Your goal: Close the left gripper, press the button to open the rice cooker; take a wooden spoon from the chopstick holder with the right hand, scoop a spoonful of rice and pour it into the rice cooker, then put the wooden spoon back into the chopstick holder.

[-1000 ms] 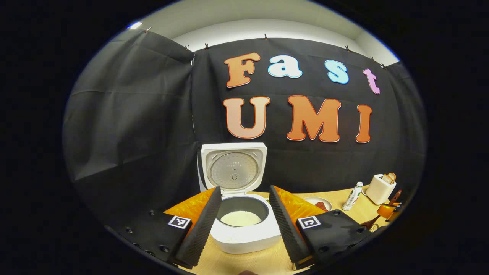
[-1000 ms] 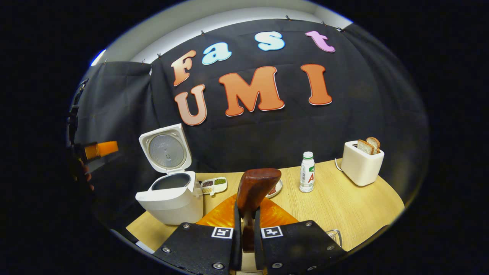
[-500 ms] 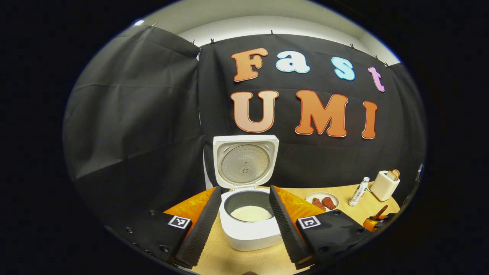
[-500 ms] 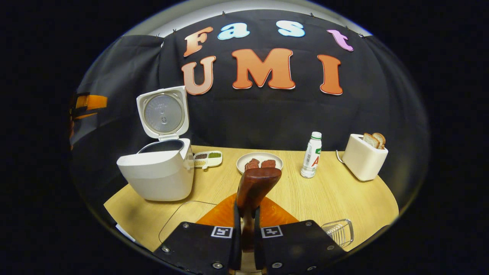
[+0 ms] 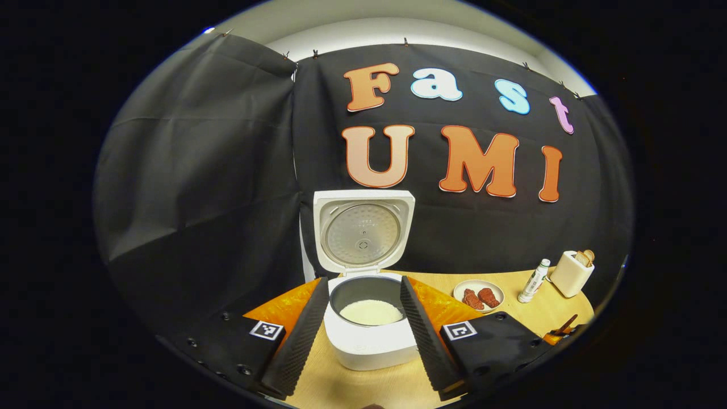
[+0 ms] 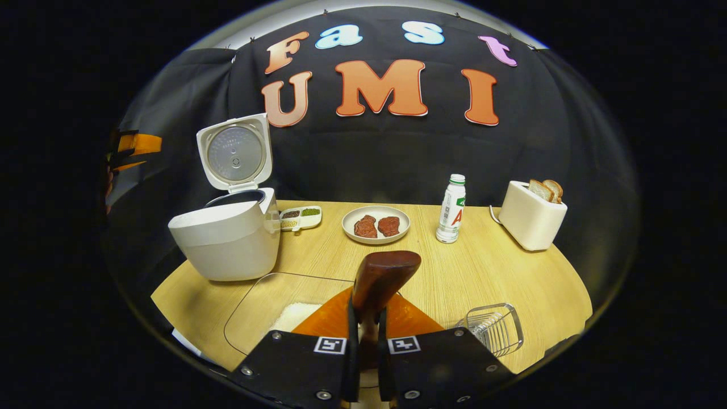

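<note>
The table (image 6: 488, 272) is pale matt wood grain; the wooden spoon (image 6: 381, 276) is dark glossy wood; the rice cooker (image 6: 227, 238) is smooth white plastic; the chopstick holder (image 6: 495, 328) is shiny wire metal.

The bottle (image 6: 451, 209) label perhaps bears "A".

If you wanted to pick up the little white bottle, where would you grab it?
Grab the bottle around its straight middle, coming in level from the front. It stands upright with open table before it; the plate sits left, the toaster right. Its cap looks narrower, probably slippier.
</note>
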A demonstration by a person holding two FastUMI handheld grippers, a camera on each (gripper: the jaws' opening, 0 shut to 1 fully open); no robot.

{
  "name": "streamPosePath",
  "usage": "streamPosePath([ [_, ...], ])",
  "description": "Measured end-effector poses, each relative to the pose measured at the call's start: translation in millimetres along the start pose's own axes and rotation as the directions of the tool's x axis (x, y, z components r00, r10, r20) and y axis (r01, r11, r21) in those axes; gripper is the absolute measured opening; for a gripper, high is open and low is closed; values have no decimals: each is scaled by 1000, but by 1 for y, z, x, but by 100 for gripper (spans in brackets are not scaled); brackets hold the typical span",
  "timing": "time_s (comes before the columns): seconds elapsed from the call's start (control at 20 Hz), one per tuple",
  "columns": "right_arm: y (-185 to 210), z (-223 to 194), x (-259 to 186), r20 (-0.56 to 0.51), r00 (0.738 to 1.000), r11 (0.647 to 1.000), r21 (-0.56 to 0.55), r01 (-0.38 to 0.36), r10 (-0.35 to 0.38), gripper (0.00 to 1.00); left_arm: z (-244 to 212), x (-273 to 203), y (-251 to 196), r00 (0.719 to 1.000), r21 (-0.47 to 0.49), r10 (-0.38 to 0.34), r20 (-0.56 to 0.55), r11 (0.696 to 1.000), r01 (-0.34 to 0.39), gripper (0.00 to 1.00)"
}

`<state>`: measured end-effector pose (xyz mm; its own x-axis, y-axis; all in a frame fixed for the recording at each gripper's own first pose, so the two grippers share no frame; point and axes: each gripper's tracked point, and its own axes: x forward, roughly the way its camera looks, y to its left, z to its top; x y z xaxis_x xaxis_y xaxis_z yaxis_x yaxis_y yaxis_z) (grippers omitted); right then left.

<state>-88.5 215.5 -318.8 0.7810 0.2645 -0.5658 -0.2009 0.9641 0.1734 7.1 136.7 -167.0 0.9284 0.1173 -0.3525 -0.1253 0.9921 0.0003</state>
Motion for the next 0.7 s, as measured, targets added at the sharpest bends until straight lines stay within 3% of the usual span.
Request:
streamPosePath([
  [0.2, 1, 14, 10, 42, 999, 1000, -12, 7, -6, 13, 5, -1, -2, 1000, 20, 0, 9, 1000, 0, 88],
  [0.25, 2, 21, 14, 65, 998, 1000, -17, 6, -5, 8, 5, -1, -2, 1000, 26, 1, 12, 1000, -1, 88],
  [0.35, 0, 21, 24, 73, 997, 999, -30, 17, -15, 13, 5, -2, 0, 1000, 31, 5, 8, 1000, -6, 88],
  [0.65, 10, 7, 28, 99, 994, 983, -176, 57, -40, 13, 1, -3, 10, 1000, 34, 23, -4, 999, -23, 88],
  [0.7, 12, 5, 25, 99, 994, 981, -185, 57, -39, 9, -1, -3, 11, 1000, 32, 24, -10, 999, -24, 88],
])
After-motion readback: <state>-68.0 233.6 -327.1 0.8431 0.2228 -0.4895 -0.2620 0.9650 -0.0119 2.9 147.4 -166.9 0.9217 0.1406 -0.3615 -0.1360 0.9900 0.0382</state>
